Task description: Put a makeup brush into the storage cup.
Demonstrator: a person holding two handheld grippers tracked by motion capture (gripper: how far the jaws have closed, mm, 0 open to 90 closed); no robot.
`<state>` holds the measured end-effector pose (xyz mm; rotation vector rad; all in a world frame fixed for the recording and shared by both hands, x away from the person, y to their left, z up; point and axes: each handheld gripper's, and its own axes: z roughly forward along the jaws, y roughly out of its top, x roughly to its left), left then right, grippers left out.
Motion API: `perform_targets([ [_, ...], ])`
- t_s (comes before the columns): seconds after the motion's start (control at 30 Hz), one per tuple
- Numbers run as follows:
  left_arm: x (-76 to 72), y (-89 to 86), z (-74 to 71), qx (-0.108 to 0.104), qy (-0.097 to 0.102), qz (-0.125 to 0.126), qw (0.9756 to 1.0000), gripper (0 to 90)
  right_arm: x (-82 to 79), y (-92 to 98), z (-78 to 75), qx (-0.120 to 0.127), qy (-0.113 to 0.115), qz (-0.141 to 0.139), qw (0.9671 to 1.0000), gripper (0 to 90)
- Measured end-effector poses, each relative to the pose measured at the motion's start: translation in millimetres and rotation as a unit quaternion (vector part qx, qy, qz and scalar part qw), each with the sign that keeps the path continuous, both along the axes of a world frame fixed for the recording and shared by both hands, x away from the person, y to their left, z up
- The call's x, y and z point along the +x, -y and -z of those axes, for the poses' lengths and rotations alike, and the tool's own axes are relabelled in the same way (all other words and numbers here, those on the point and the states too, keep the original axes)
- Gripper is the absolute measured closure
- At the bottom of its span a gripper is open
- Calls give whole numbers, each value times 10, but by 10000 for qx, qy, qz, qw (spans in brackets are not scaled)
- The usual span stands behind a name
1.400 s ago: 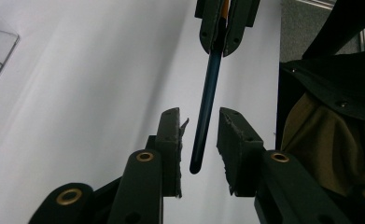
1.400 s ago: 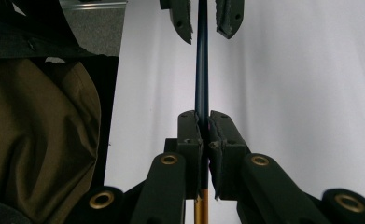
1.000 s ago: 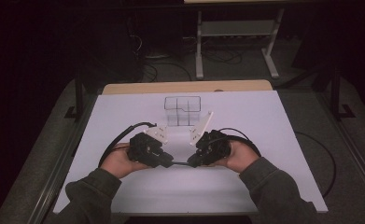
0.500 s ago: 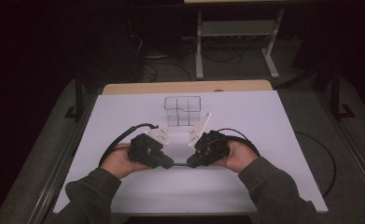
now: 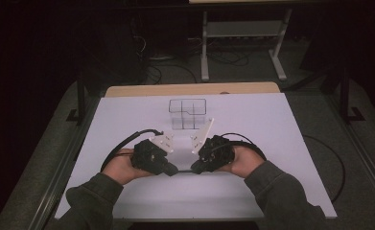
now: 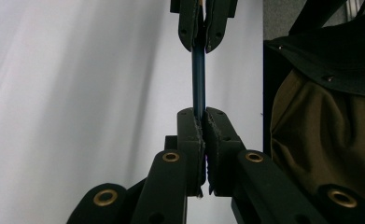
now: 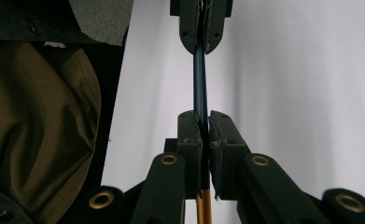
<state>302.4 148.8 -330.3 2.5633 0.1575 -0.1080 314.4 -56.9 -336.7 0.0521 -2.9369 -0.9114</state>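
Just closed, left claw pinching thin dark-blue rod opposite clamped right claw, near tabletop's front edge; best kept level, pulled straight apart.

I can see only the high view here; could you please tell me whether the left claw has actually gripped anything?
Observer: Yes. In the left gripper view the left claw, whose jaws have just been closing, is shut on a thin dark blue rod.
Operator: Thank you. Does the right claw hold the same rod?
Observer: It does. The right claw is shut on the rod's other end, facing the left one.
Operator: Is the rod blue all along?
Observer: Seemingly not. In the right gripper view an orange part shows between the jaws, behind the pads.
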Motion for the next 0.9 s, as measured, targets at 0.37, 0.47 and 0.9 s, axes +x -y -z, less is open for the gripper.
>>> perform_targets([
  [0.37, -36, -52, -7, -77, -2, 19, 10000, 853, -26, -18, -17, 72, 21, -74, 9999, 818],
  [0.47, -41, -63, -9, -99, 7, 16, 9999, 853, -24, -20, -25, 90, 4, -87, 9999, 814],
  [0.9, -75, -156, 31, -108, 30, -27, 9999, 853, -7, -28, -24, 114, -14, -52, 9999, 741],
])
